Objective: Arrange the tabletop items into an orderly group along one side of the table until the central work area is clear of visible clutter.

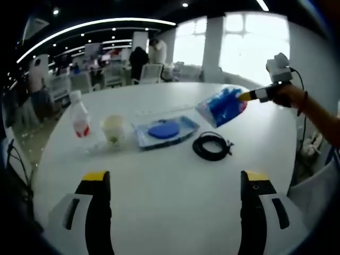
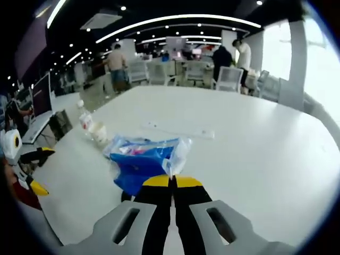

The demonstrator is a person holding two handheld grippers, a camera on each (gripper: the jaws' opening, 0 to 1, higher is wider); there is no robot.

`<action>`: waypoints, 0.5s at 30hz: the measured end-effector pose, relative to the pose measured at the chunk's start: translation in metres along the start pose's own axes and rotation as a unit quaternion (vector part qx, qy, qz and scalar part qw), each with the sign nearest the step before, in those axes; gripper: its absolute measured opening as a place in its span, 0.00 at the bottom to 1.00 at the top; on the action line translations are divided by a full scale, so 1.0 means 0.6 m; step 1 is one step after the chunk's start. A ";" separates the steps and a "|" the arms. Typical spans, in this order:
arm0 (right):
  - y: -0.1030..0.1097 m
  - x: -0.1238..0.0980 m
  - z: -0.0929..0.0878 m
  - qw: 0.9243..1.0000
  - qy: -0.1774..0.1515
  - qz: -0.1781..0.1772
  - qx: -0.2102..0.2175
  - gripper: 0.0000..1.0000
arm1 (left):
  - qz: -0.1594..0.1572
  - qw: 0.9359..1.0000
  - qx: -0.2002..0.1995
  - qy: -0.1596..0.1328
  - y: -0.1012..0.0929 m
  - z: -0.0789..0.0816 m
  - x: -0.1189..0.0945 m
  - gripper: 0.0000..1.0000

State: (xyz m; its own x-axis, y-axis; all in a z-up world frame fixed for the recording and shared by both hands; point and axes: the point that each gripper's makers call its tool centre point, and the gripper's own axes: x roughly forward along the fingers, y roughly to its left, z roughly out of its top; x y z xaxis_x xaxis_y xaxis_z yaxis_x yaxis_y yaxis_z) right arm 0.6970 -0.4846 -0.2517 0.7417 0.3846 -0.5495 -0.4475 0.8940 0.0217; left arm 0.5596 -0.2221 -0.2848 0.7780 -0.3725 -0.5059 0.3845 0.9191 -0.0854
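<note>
Right gripper view — right claw (image 2: 171, 182) clamped on blue bag (image 2: 142, 162); left claw (image 1: 175, 178) wide apart, empty.

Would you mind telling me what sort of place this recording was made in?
Most likely an open-plan office or shared workspace. A large round white table stands in front, rows of desks and white chairs fill the back where people stand, and curved strip lights with spotlights run across a dark ceiling beside tall windows.
</note>
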 end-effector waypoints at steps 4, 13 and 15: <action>-0.017 0.017 -0.001 1.000 -0.001 0.000 -0.004 0.01 | -0.004 1.000 0.002 0.006 -0.002 -0.005 0.001 0.99; -0.061 0.055 -0.011 1.000 0.002 -0.001 -0.004 0.01 | -0.005 1.000 0.007 0.019 -0.001 -0.020 0.004 0.99; -0.071 0.065 -0.014 1.000 0.003 0.000 -0.011 0.01 | -0.005 1.000 0.008 0.023 0.000 -0.024 0.005 0.99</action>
State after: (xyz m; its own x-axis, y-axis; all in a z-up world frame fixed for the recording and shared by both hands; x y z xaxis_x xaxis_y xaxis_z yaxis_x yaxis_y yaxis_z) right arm 0.7407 -0.5094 -0.2810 0.7393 0.3831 -0.5538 -0.4581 0.8889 0.0033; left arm 0.5547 -0.2212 -0.2987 0.7505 -0.3745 -0.5445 0.3997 0.9134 -0.0772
